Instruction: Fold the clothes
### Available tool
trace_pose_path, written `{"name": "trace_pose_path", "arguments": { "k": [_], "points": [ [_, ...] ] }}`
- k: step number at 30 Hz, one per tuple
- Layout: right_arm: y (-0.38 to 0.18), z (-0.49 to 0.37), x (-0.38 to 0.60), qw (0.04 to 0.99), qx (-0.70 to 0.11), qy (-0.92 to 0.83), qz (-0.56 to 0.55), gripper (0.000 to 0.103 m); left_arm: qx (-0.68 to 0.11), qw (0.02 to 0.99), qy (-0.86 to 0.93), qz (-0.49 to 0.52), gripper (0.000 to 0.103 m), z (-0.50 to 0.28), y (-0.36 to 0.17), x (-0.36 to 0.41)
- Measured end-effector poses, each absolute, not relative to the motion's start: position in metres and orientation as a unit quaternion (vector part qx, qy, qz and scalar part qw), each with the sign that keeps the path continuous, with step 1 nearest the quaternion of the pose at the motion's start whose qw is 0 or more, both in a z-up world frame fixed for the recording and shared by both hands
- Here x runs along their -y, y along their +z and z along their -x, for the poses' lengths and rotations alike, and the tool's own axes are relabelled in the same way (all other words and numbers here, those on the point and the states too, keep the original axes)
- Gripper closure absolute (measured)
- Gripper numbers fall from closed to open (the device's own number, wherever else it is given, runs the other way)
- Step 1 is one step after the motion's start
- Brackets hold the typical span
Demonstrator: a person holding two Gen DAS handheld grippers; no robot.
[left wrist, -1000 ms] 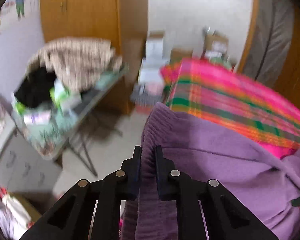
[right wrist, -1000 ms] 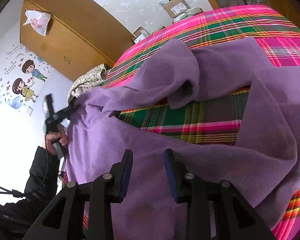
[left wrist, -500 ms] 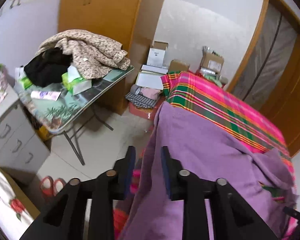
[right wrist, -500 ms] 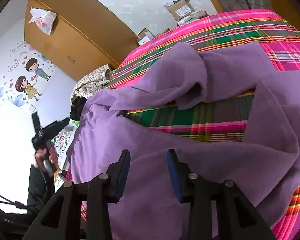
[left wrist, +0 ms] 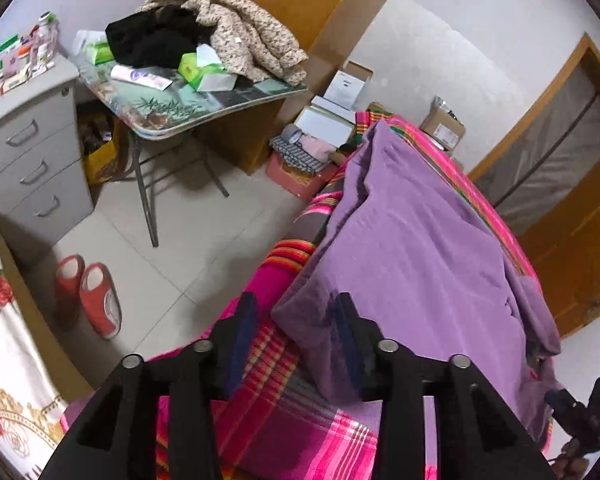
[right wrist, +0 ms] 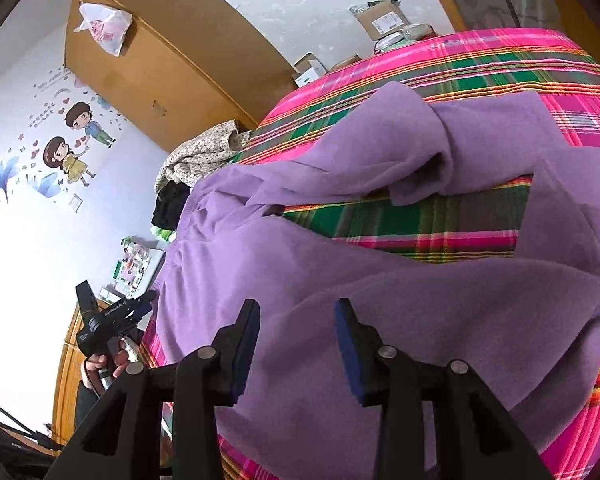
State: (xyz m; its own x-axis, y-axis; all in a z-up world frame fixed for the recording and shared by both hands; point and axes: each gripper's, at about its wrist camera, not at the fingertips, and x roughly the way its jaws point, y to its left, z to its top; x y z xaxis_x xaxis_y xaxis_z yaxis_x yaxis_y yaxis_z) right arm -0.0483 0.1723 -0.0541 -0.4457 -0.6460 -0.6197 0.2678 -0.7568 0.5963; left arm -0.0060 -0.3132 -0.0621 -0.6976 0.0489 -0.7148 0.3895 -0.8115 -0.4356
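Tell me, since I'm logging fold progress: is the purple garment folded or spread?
Spread, not neatly folded: the purple garment lies loosely across the plaid bedspread, one part flopped over, plaid showing through a gap.

Open floor [left wrist: 204,232] left of bed; folding table [left wrist: 188,112] beyond.

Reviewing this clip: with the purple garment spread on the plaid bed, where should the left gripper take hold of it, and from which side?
Best bet: the near corner of the purple garment, which lies flat and free at the bed's edge on the plaid bedcover. Come in low from the floor side with the left gripper, whose open jaws, just widened, already straddle that corner.
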Motion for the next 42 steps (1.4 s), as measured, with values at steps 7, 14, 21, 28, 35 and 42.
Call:
{"name": "trace_pose_path", "arguments": {
  "k": [7, 14, 21, 28, 35, 42],
  "points": [
    [-0.053, 0.044, -0.178, 0.266, 0.216, -0.827, -0.445, 0.064, -0.257, 0.134, -0.884, -0.367, 0.078, 0.007, -0.061, 0.301],
    [-0.053, 0.045, -0.175, 0.268, 0.212, -0.827, -0.447, 0.064, -0.237, 0.172, -0.889, -0.351, 0.094, -0.003, -0.045, 0.307],
    [-0.059, 0.049, -0.180, 0.262, 0.218, -0.824, -0.452, 0.064, -0.235, 0.185, -0.878, -0.373, 0.094, -0.001, -0.052, 0.327],
    [-0.059, 0.049, -0.186, 0.255, 0.218, -0.827, -0.451, 0.064, -0.238, 0.179, -0.879, -0.371, 0.091, -0.004, -0.043, 0.324],
    [-0.063, 0.051, -0.197, 0.234, 0.221, -0.832, -0.452, 0.064, -0.217, 0.161, -0.895, -0.354, 0.091, -0.004, -0.018, 0.297],
    [-0.061, 0.050, -0.216, 0.203, 0.224, -0.846, -0.439, 0.064, -0.200, 0.113, -0.908, -0.350, 0.091, 0.004, -0.004, 0.259]
  ]
}}
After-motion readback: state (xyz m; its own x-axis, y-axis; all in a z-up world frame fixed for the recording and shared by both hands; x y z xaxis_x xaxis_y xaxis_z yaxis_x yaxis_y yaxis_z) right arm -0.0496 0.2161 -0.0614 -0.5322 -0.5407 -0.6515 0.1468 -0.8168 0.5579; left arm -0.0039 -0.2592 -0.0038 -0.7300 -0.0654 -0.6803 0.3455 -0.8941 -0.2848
